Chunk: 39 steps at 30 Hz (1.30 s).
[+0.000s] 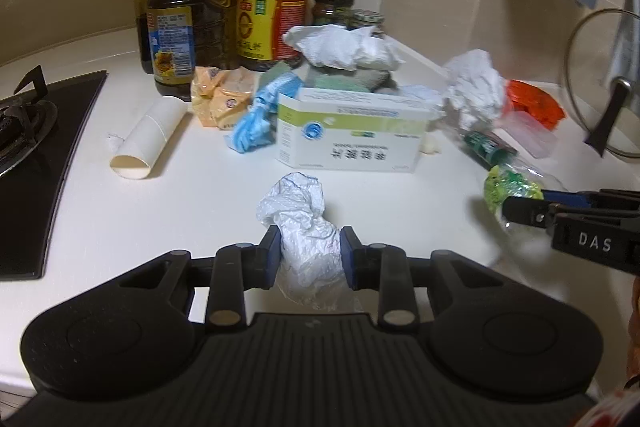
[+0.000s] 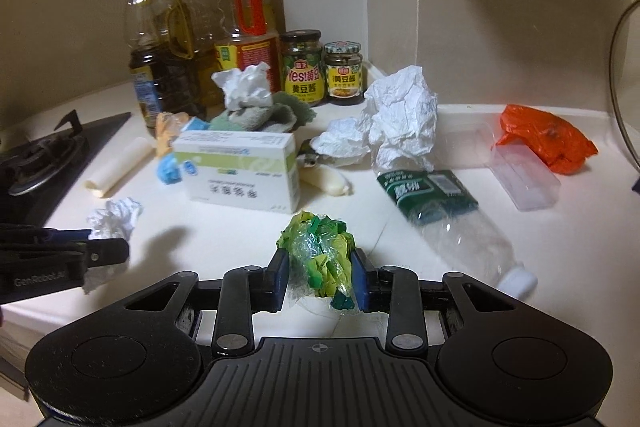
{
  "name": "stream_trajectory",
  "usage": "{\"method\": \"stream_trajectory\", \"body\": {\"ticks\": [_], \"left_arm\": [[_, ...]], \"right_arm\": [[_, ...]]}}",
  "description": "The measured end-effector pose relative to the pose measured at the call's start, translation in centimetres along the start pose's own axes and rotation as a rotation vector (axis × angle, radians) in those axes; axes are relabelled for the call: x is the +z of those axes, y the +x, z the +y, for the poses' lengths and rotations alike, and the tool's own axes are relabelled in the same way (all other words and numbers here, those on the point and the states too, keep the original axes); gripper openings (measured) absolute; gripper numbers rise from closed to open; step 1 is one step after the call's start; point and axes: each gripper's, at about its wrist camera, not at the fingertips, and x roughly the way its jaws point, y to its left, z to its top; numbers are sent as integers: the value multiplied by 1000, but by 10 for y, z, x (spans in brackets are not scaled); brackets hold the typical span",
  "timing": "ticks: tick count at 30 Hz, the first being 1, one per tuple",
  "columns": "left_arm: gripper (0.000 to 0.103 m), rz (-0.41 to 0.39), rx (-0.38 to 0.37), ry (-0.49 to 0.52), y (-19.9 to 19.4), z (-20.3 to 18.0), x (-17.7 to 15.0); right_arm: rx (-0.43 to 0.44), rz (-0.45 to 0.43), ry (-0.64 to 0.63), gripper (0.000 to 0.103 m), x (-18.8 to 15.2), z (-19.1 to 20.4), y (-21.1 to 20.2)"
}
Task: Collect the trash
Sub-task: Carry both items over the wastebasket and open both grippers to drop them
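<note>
My left gripper (image 1: 310,253) is shut on a crumpled white plastic wad (image 1: 300,223), held just above the white counter (image 1: 160,211). My right gripper (image 2: 320,277) is shut on a crumpled green and yellow wrapper (image 2: 320,251). From the left wrist view the right gripper (image 1: 516,207) shows at the right edge with the green wrapper (image 1: 506,185) in it. From the right wrist view the left gripper (image 2: 108,251) shows at the left edge with the white wad (image 2: 114,217). More trash lies behind: a white and green carton (image 1: 348,131), a crushed clear bottle (image 2: 444,215), crumpled white paper (image 2: 404,115), a cardboard tube (image 1: 148,139).
Oil bottles (image 1: 188,15) and sauce jars (image 2: 302,69) stand at the back wall. A gas hob (image 1: 36,155) lies at the left. An orange bag (image 2: 548,135), a clear tray (image 2: 524,175), a blue wrapper (image 1: 260,117) and a cloth (image 2: 260,117) lie on the counter. A glass lid (image 1: 600,87) leans at right.
</note>
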Motion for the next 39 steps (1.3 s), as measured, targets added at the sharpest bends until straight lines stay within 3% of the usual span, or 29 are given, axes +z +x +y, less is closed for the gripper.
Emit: {"method": "stream_trajectory", "body": {"ticks": [7,17,24,39], "left_arm": [[28,16,-85,54,-27,-14,-18],[28,111,-216,151,-37,-31,-52],[28,210,-243,199,-29,-25,-87],[28,413,-236,204,36,-11,-142]], "right_arm": [[12,24,10,33,-22,12,-36],[10,112,10,33,-64,25,-54],[6,194,-78,33,-99,41,-48],[20,380,-181,33,-165,57,13]]}}
